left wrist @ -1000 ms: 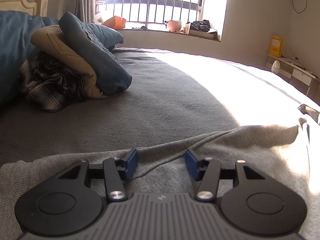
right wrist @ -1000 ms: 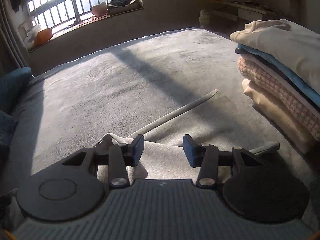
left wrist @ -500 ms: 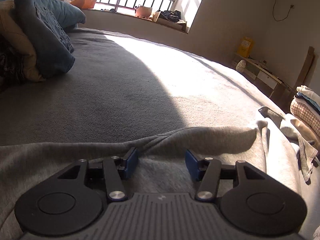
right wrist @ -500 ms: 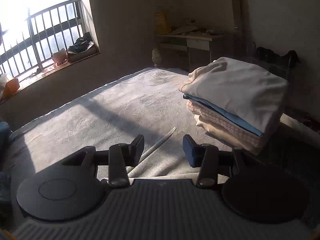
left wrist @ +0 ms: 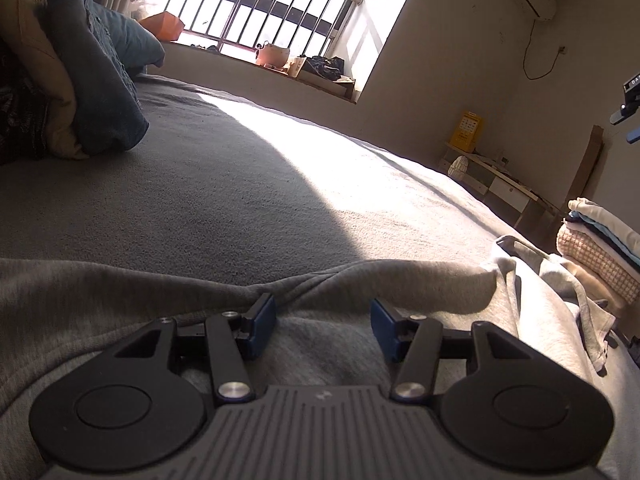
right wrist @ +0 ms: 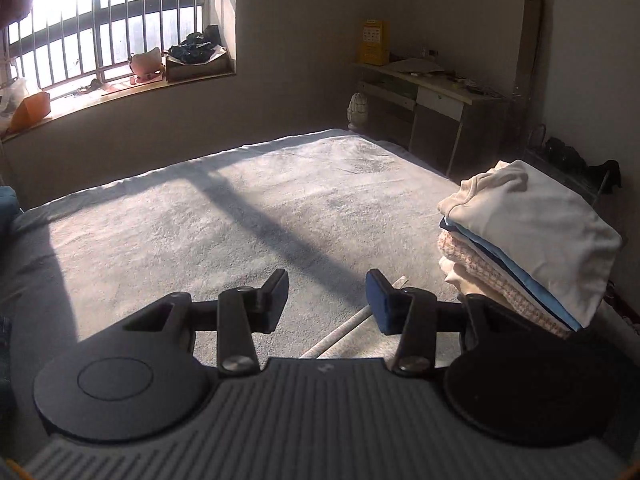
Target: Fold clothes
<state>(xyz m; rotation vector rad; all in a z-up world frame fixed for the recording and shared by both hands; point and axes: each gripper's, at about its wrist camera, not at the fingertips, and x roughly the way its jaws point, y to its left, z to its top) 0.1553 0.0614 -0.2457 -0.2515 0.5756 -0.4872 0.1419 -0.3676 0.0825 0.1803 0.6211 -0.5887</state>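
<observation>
Now left gripper (left wrist: 323, 322) low over grey sweatshirt (left wrist: 328, 344) spread on near bed (left wrist: 224, 200), jaws apart, gripping nothing; right gripper (right wrist: 327, 294) raised, jaws apart, empty; folded stack (right wrist: 532, 248) far right

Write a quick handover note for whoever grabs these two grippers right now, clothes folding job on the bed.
Left tongs: open, empty, low over the grey sweatshirt spread on the grey blanket.
Right tongs: open, empty, raised above the bed, beside the folded stack.
Done: cream, blue and pink checked items stacked at the bed's right edge.
Left: fold the sweatshirt, add it to the stack, then the unfolded heap of denim, tan and plaid clothes near the pillows.
</observation>
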